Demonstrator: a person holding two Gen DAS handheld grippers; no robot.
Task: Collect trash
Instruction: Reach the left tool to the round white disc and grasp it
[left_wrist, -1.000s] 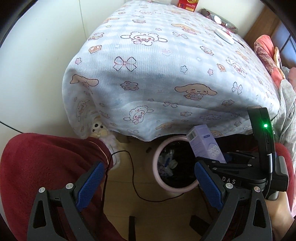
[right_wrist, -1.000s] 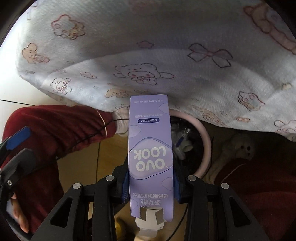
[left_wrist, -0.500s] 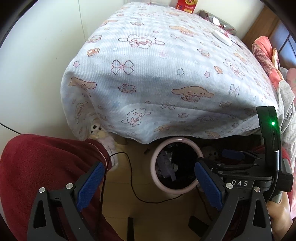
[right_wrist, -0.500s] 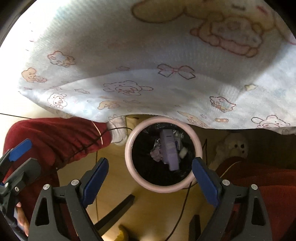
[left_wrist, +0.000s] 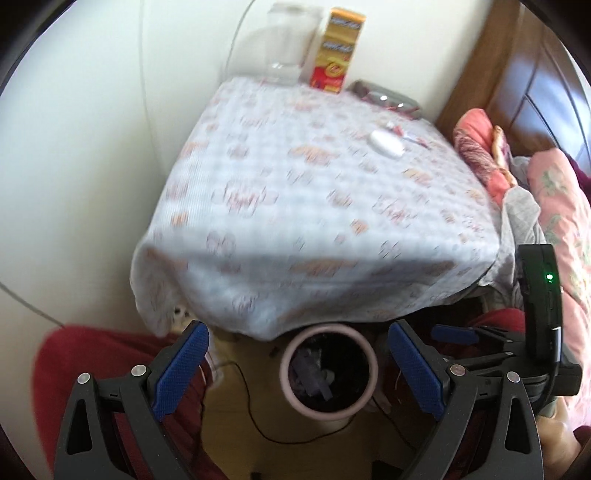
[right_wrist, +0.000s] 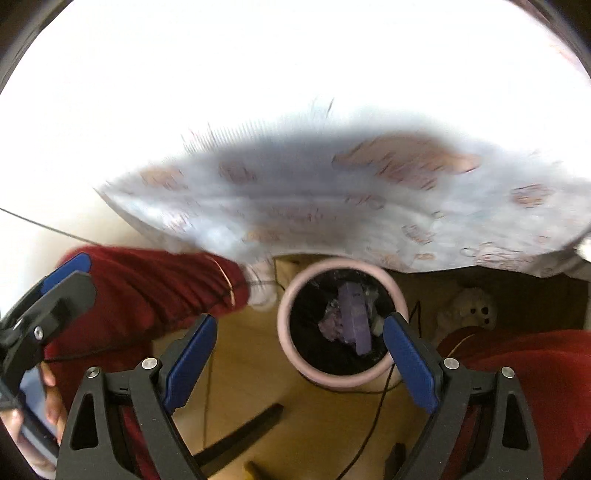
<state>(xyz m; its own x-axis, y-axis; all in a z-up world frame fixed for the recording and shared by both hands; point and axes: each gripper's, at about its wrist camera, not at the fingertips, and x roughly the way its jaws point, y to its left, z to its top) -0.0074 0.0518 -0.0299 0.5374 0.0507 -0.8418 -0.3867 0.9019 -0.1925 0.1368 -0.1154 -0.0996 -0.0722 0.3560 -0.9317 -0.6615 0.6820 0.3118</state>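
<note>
A pink-rimmed trash bin with a black liner stands on the wooden floor under the table edge; it also shows in the left wrist view. A purple carton lies inside it on other trash. My right gripper is open and empty, above and in front of the bin. My left gripper is open and empty, high above the bin. The right gripper's body shows at the right of the left wrist view.
A table with a cartoon-print cloth overhangs the bin. On it stand an orange-red box, a clear container, a white oval object and a shiny wrapper. Red-trousered legs flank the bin. A black cable and a plush toy lie on the floor.
My right gripper opened and the purple carton dropped into the bin. Both grippers have since risen and pulled back; the views are motion-blurred.
</note>
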